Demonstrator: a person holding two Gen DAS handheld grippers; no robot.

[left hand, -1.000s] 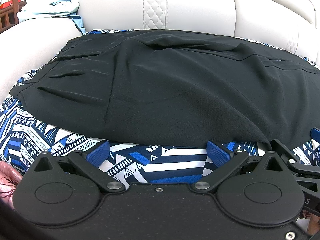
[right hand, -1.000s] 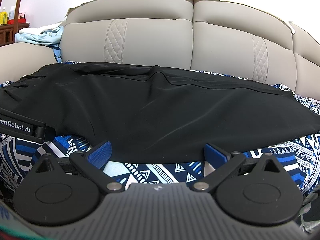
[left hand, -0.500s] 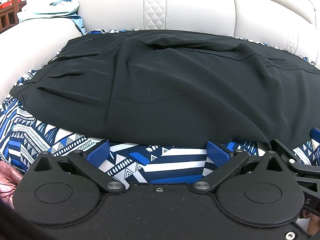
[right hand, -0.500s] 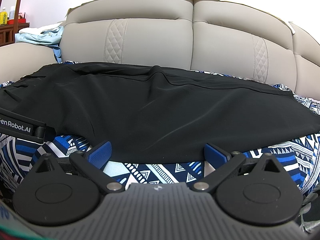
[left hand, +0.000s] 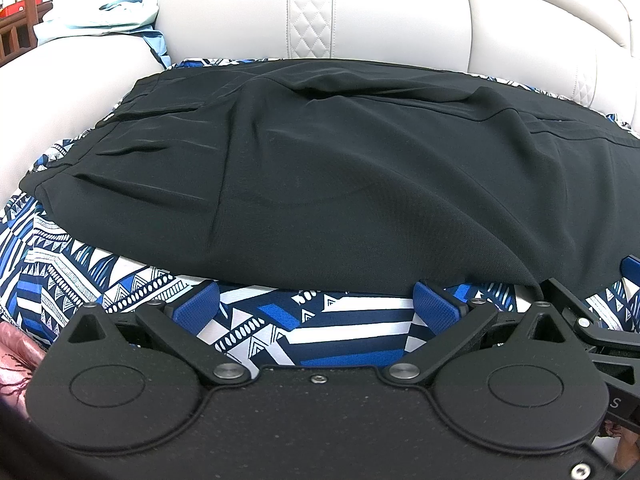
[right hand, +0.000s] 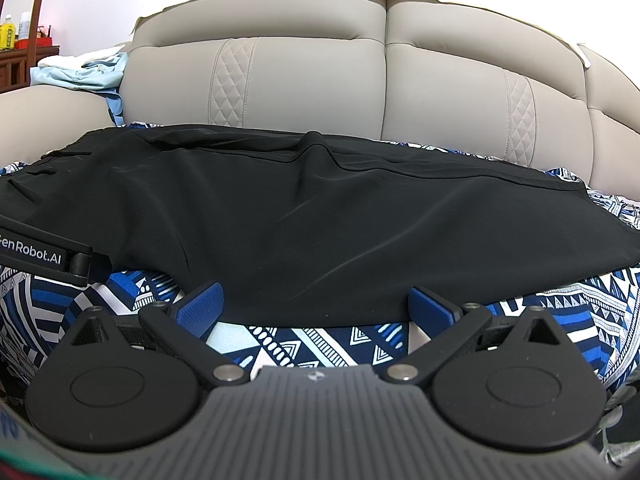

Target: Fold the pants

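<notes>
Black pants [left hand: 340, 168] lie spread across a sofa seat on a blue and white patterned cloth [left hand: 72, 276], waistband to the left, legs running right. They also show in the right wrist view [right hand: 320, 224]. My left gripper [left hand: 316, 304] is open and empty, its blue fingertips just short of the pants' near edge. My right gripper [right hand: 316, 306] is open and empty at the near edge further right along the legs. The left gripper's body [right hand: 44, 256] shows at the left of the right wrist view.
The pale leather sofa back [right hand: 320, 80] rises right behind the pants. A light blue garment [left hand: 116, 20] lies on the sofa's left arm. A wooden shelf [left hand: 20, 16] with small items stands at far left. The patterned cloth [right hand: 560, 312] hangs over the seat's front.
</notes>
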